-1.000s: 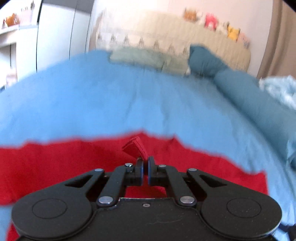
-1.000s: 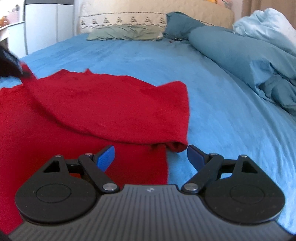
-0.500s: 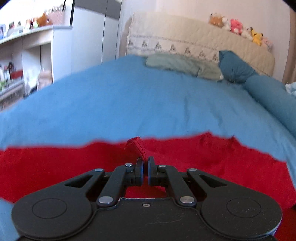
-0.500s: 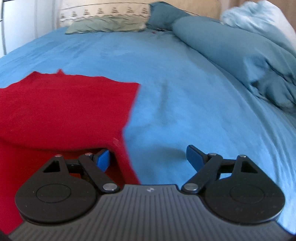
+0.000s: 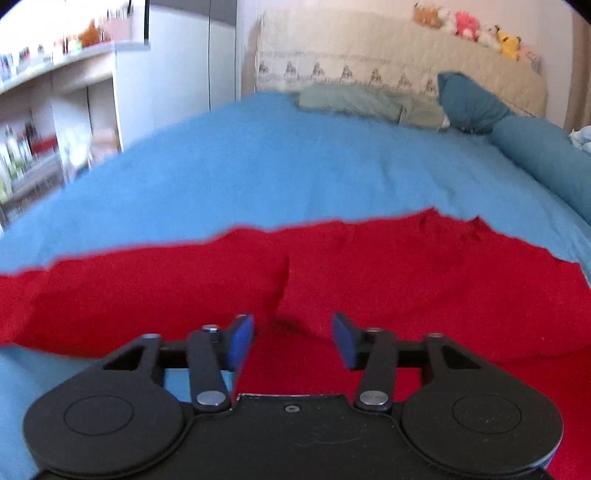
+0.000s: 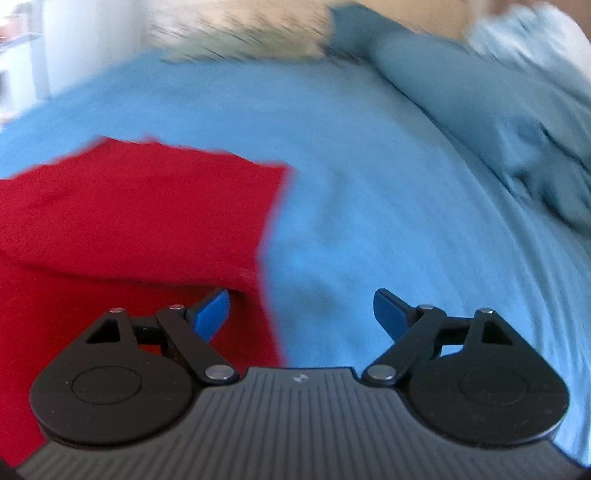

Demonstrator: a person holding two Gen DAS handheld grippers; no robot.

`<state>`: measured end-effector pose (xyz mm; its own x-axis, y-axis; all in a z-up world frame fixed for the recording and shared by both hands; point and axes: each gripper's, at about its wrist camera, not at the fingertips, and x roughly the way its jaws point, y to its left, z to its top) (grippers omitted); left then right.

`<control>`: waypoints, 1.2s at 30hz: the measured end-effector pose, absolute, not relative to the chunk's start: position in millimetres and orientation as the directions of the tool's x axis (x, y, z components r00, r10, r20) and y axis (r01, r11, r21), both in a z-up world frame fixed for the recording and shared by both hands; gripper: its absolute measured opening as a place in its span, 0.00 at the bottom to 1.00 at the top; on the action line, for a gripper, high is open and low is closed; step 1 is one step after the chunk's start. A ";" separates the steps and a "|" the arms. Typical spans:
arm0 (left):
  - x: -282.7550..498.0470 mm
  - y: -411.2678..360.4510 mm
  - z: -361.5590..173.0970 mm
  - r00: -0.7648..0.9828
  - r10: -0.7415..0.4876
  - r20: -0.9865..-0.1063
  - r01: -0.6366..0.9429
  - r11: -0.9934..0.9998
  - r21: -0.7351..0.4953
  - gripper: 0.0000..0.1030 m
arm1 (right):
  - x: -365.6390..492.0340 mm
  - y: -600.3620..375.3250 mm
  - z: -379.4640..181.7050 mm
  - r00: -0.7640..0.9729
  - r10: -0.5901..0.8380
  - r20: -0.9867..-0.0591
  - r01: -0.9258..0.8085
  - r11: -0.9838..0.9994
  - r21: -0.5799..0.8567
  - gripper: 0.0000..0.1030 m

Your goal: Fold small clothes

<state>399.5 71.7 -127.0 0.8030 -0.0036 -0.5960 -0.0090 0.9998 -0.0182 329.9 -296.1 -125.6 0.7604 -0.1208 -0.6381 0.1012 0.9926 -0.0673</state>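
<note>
A red garment [image 5: 369,280] lies folded over itself on the blue bed sheet [image 5: 280,162]. My left gripper [image 5: 293,341] hovers low over it, its jaws opening, with a small raised crease of red cloth ahead of them and no cloth pinched by the blue pads [image 5: 240,341]. In the right wrist view the red garment [image 6: 140,206] fills the left side, its folded edge ending near the middle. My right gripper [image 6: 301,314] stands open above that right edge, left pad over red cloth, right pad over bare sheet [image 6: 388,192].
Pillows [image 5: 362,101] and a teal bolster [image 5: 535,155] lie at the bed's head, with plush toys [image 5: 476,27] on the headboard. Shelves [image 5: 55,122] stand off the bed's left side. A rumpled blue duvet [image 6: 517,122] lies along the right.
My left gripper let go of the red cloth it was pinching, and the fold now lies flat. The right gripper shifted right along the garment's edge and lifted a little, staying open.
</note>
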 end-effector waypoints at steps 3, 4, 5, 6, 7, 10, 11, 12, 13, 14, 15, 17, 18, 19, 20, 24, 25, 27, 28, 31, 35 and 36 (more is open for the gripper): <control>403.8 55.1 -121.8 0.821 -0.011 -0.570 0.018 1.000 0.007 0.78 | 339.4 -271.0 -123.4 0.781 -0.003 -0.624 0.012 1.000 0.011 0.98; 408.6 48.2 -124.8 0.815 -0.022 -0.579 0.029 1.000 0.003 0.78 | 345.6 -263.5 -127.0 0.780 0.010 -0.625 0.001 1.000 0.017 0.98; 412.9 42.1 -128.3 0.810 -0.031 -0.585 0.038 0.999 -0.001 0.78 | 352.4 -256.6 -133.0 0.779 0.009 -0.627 0.002 1.000 0.017 0.98; 416.3 36.7 -131.9 0.808 -0.037 -0.588 0.045 0.999 0.000 0.78 | 358.1 -253.3 -138.9 0.777 0.003 -0.630 0.013 1.000 0.021 0.98; 419.4 31.5 -135.7 0.805 -0.039 -0.592 0.053 0.999 0.005 0.78 | 363.1 -253.5 -145.4 0.769 -0.005 -0.639 0.033 0.999 0.031 0.98; 425.7 22.9 -144.9 0.798 -0.055 -0.600 0.082 0.996 0.019 0.78 | 369.0 -271.8 -165.6 0.746 -0.013 -0.666 0.117 0.987 0.113 0.98; 427.2 22.1 -148.0 0.795 -0.061 -0.604 0.093 0.995 0.021 0.78 | 365.5 -277.1 -166.3 0.758 0.004 -0.653 0.121 0.982 0.147 0.98; 429.9 21.6 -151.0 0.788 -0.067 -0.613 0.097 0.995 0.016 0.78 | 364.0 -276.4 -163.9 0.754 0.009 -0.656 0.117 0.982 0.148 0.98; 431.5 23.9 -154.6 0.776 -0.083 -0.626 0.102 0.995 -0.006 0.78 | 364.1 -274.7 -159.6 0.752 0.010 -0.659 0.107 0.985 0.137 0.98; 433.1 26.9 -158.4 0.761 -0.105 -0.640 0.109 0.993 -0.034 0.78 | 365.0 -272.7 -154.0 0.760 0.016 -0.649 0.095 0.986 0.134 0.98; 433.7 29.2 -161.5 0.750 -0.115 -0.652 0.108 0.993 -0.051 0.78 | 366.7 -272.2 -148.2 0.775 0.029 -0.632 0.079 0.987 0.142 0.98; 432.0 31.0 -163.4 0.753 -0.123 -0.647 0.115 0.992 -0.055 0.78 | 382.8 -271.3 -136.4 0.802 0.036 -0.596 0.063 0.987 0.144 0.99; 431.4 30.6 -163.4 0.752 -0.122 -0.648 0.118 0.992 -0.050 0.78 | 394.9 -270.3 -132.7 0.806 0.026 -0.591 0.068 0.988 0.137 0.99; 432.1 28.3 -163.8 0.750 -0.120 -0.650 0.118 0.992 -0.046 0.78 | 409.8 -272.3 -131.2 0.806 0.019 -0.592 0.076 0.988 0.135 0.99; 432.6 28.0 -163.9 0.749 -0.119 -0.652 0.118 0.992 -0.045 0.78 | 423.4 -275.1 -132.3 0.802 0.013 -0.598 0.088 0.986 0.140 0.99; 432.8 29.9 -163.4 0.742 -0.124 -0.659 0.114 0.992 -0.059 0.79 | 472.1 -294.5 -153.5 0.743 -0.014 -0.669 0.177 0.969 0.175 0.99; 432.8 30.2 -163.1 0.742 -0.125 -0.659 0.114 0.992 -0.060 0.79 | 479.5 -298.3 -159.1 0.729 -0.037 -0.684 0.203 0.965 0.164 0.98; 435.0 30.3 -162.8 0.739 -0.126 -0.661 0.117 0.991 -0.059 0.79 | 482.1 -306.0 -163.9 0.733 -0.080 -0.676 0.247 0.957 0.154 0.98; 437.1 29.5 -162.5 0.737 -0.127 -0.664 0.118 0.991 -0.057 0.79 | 481.6 -308.0 -164.2 0.732 -0.081 -0.676 0.256 0.953 0.162 0.98; 437.3 30.1 -157.9 0.731 -0.138 -0.669 0.119 0.990 -0.073 0.75 | 476.6 -301.9 -154.4 0.740 -0.089 -0.667 0.248 0.957 0.148 0.98; 418.6 35.9 -128.9 0.752 -0.172 -0.637 0.119 0.985 -0.124 0.76 | 438.1 -282.1 -116.0 0.816 -0.050 -0.576 0.172 0.972 0.159 0.99; 410.5 37.9 -117.3 0.765 -0.170 -0.621 0.117 0.985 -0.126 0.77 | 426.6 -277.9 -104.7 0.823 -0.031 -0.567 0.158 0.972 0.175 0.99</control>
<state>410.5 37.9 -117.3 0.7650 -0.1701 -0.6212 0.1168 0.9852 -0.1258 426.6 -277.9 -104.7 0.8233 -0.0311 -0.5668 0.1575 0.9718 0.1755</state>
